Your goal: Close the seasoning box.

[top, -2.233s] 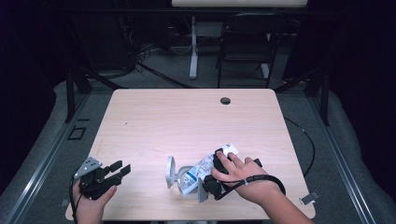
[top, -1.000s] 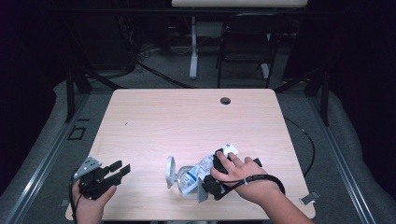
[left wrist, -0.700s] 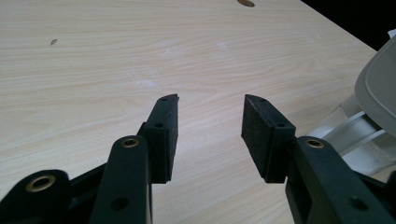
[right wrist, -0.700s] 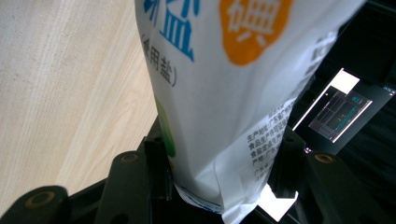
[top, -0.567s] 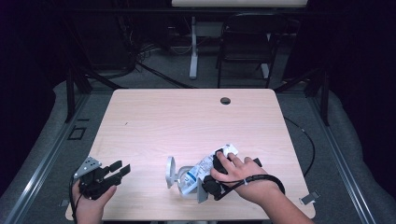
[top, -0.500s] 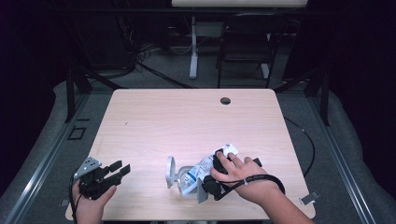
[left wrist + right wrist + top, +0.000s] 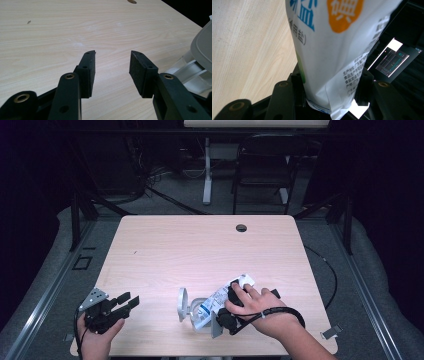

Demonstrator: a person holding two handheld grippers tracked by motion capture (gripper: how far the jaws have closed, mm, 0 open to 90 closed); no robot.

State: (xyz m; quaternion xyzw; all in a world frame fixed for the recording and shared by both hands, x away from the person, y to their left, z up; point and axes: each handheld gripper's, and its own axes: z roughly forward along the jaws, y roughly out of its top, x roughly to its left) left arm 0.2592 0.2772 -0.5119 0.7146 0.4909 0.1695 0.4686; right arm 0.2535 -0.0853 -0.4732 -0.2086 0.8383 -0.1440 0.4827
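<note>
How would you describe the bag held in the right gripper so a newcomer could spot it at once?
Start at the pale wooden table and go to its near edge, right of centre, where the right gripper is. Clamped there is the salt bag, tipped over a clear container with an open grey lid. It alone is a white pouch with blue lettering and an orange patch.

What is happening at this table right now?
A person works with two handheld grippers. The right gripper is shut on a white salt bag, tilting it toward a clear container whose lid stands open. The left gripper is open and waits near the table edge, holding nothing.
</note>
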